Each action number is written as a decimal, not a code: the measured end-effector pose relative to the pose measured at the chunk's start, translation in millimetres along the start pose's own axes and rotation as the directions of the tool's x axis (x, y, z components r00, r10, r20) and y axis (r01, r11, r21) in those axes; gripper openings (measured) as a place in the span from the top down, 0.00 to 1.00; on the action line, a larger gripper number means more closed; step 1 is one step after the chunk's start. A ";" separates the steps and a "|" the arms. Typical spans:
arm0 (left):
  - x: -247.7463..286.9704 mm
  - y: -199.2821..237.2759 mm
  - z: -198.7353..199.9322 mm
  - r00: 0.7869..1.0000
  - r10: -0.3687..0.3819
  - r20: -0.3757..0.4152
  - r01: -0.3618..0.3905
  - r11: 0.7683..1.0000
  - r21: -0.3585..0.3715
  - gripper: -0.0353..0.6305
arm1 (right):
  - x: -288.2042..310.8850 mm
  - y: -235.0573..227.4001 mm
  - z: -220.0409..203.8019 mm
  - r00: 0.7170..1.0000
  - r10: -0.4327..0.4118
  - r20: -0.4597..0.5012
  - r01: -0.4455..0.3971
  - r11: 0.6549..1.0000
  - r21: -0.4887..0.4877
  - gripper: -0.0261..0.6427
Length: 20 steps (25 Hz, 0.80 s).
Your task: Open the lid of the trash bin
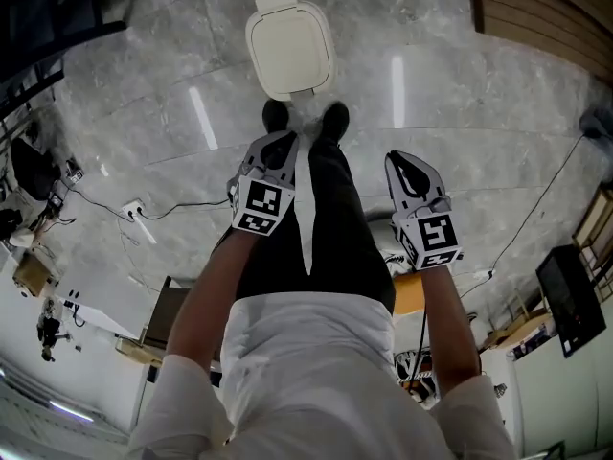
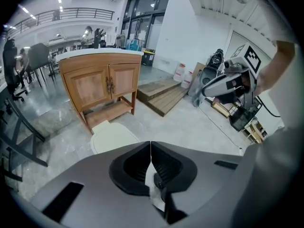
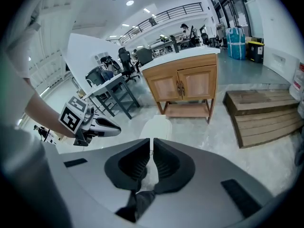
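Note:
A cream trash bin (image 1: 289, 48) stands on the grey floor just past the person's shoes, its lid down flat. It shows in the left gripper view as a pale lid (image 2: 113, 136) and in the right gripper view as a pale shape (image 3: 155, 127) beyond the jaws. My left gripper (image 1: 280, 151) hangs above the person's legs, short of the bin, jaws together with nothing between them. My right gripper (image 1: 410, 175) is held to the right at about the same height, also shut and empty. Neither touches the bin.
A wooden cabinet (image 2: 102, 84) with a white top stands just behind the bin. A low wooden platform (image 3: 261, 115) lies to its right. Cables (image 1: 144, 209) trail across the floor at the left, and boxes and equipment (image 1: 565, 300) sit at the right.

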<state>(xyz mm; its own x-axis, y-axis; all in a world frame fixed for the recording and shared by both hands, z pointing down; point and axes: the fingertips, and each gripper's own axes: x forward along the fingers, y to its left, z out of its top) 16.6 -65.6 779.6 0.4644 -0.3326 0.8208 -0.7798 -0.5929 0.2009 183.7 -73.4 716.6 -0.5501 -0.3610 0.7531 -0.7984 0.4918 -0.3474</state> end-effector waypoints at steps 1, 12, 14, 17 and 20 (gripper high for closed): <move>6.8 2.1 -3.6 1.000 -0.001 -0.004 0.001 1.000 -0.001 0.92 | 5.1 -1.0 -3.2 1.000 -0.001 -0.002 0.001 1.000 0.003 0.90; 86.0 21.6 -54.9 0.996 -0.013 -0.083 0.014 1.000 0.011 0.92 | 61.1 -6.3 -53.5 0.998 0.014 -0.058 -0.013 1.000 0.022 0.90; 99.3 24.1 -64.1 0.995 -0.015 -0.098 0.016 1.000 0.014 0.92 | 68.8 -7.8 -64.2 0.997 0.017 -0.070 -0.015 0.999 0.031 0.90; 116.2 28.6 -77.2 0.992 -0.010 -0.124 0.014 1.000 0.028 0.92 | 77.3 -9.5 -76.4 0.997 0.020 -0.080 -0.016 0.999 0.049 0.90; 133.5 34.9 -89.7 0.988 0.004 -0.153 0.003 0.999 0.042 0.92 | 84.2 -13.2 -83.9 0.996 0.018 -0.085 -0.012 0.998 0.064 0.90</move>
<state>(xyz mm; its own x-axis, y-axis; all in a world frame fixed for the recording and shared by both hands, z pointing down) 13.8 -64.9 944.2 0.3919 -0.2189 0.8936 -0.7601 -0.6243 0.1804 168.5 -43.8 831.4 -0.5415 -0.2838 0.7914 -0.8055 0.4446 -0.3917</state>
